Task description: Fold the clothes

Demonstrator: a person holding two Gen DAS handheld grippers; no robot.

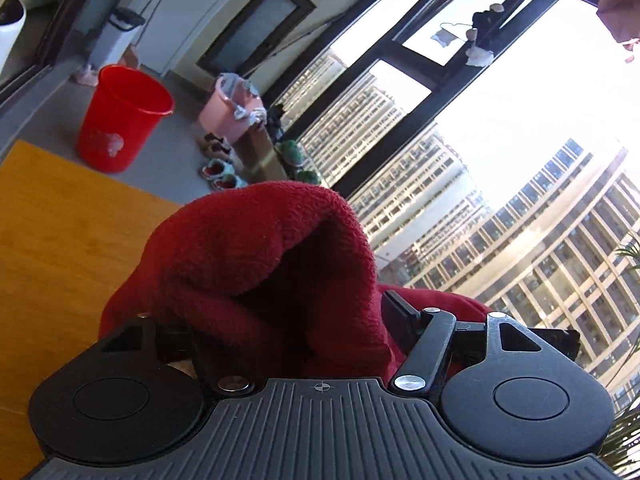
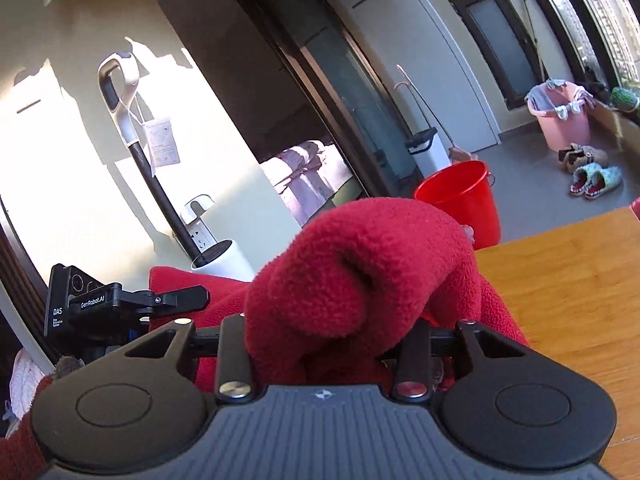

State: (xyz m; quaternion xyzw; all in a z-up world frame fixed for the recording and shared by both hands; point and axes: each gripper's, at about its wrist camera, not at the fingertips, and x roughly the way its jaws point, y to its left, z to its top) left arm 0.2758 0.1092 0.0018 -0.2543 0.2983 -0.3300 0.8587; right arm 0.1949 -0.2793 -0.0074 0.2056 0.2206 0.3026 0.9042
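A dark red fleece garment (image 1: 256, 248) is bunched up over my left gripper (image 1: 288, 300) and fills the wide gap between its jaws. The cloth covers the left finger and both tips, so I cannot see whether the pads press on it. In the right wrist view the same red fleece (image 2: 360, 264) bulges in a tight wad between the fingers of my right gripper (image 2: 328, 320), which is shut on it. More of the garment trails left toward the other gripper's black housing (image 2: 80, 304). Both grippers are over a wooden table (image 2: 580, 280).
A red bucket (image 1: 120, 116) stands on the grey floor just past the table's far edge (image 1: 60, 200). Farther off are a pink laundry basket (image 2: 560, 120) and slippers (image 2: 596, 180). A stick vacuum (image 2: 132, 140) leans on the wall to the left. Large windows (image 1: 520, 120) run along the right.
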